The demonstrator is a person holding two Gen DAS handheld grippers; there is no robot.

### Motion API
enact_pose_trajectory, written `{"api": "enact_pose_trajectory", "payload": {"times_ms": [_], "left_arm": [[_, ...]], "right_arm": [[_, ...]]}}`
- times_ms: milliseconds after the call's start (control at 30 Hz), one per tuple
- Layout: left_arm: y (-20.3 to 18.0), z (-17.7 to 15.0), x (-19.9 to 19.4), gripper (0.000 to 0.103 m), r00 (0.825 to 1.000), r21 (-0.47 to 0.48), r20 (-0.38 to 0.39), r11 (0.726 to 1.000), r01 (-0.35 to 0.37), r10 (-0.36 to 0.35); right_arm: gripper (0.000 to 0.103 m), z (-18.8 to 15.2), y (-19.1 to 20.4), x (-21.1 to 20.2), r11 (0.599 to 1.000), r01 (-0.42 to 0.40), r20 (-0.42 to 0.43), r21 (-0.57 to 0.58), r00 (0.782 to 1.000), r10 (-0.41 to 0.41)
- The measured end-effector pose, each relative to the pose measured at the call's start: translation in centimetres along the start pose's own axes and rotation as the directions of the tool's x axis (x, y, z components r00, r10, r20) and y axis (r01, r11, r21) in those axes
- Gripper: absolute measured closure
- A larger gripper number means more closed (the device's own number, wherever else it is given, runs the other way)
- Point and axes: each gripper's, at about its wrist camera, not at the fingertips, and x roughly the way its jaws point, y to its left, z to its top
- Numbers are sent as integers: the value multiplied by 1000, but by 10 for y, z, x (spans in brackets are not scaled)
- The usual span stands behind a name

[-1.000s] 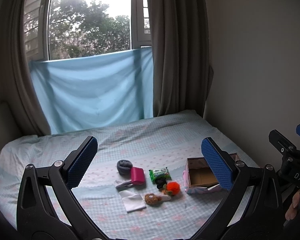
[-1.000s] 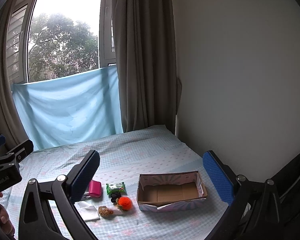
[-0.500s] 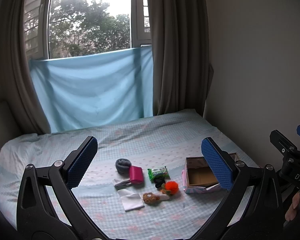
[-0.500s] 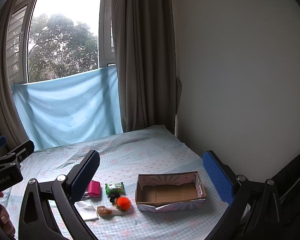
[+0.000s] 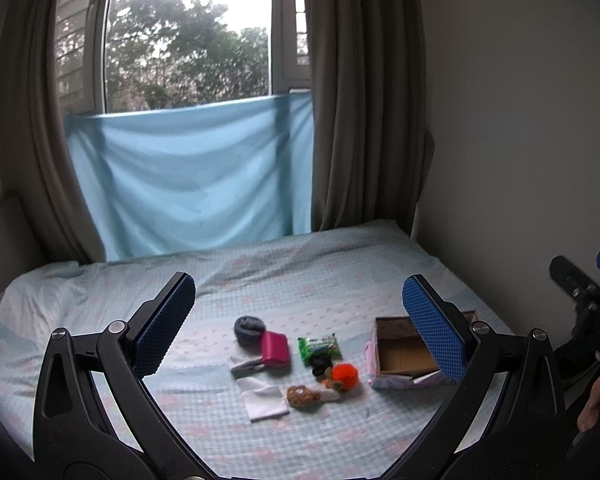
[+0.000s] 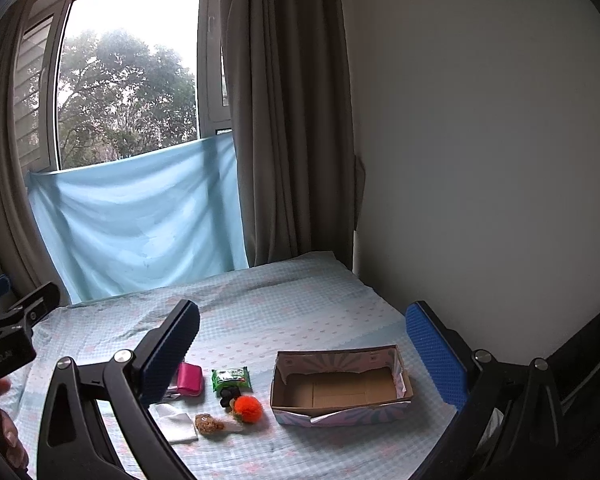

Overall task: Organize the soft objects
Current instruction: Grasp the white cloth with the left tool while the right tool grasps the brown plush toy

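The soft things, among them an orange pompom [image 6: 249, 409], a pink pouch [image 5: 275, 348] and a green packet [image 6: 231, 379], lie loose on the bed [image 5: 308, 280] just beside the empty cardboard box [image 6: 340, 390], so you look to be at the outset, with nothing yet packed. Your left gripper [image 5: 300, 332] and right gripper [image 6: 304, 344] both hang spread wide and empty above them; next, lower one over a single item and close gently. The packet's print is too small to read, and only partial lettering shows on the gripper bodies.

The cardboard box [image 5: 396, 356] is partly hidden behind a blue finger; the pink pouch [image 6: 191, 377] likewise. The small black item [image 6: 229, 392] is too tiny to identify.
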Motion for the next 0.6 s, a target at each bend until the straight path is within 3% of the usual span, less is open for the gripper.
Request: {"api": "enact_pose_trajectory", "payload": {"times_ms": [167,333,600], "left_arm": [[22,-12,7,0,995,-26,-40,996,-87,86],[48,-36,27,0,985,-10,-125,993,-119,116],[95,-88,95,0,956,12,-291,999,-33,35]], "right_arm": [[0,-6,-1,16,999,-47,-29,1,999,47],[0,-24,13,36,997,-73,-68,-5,995,72],[0,-64,61,81,996,-87,-207,13,974,88]]}}
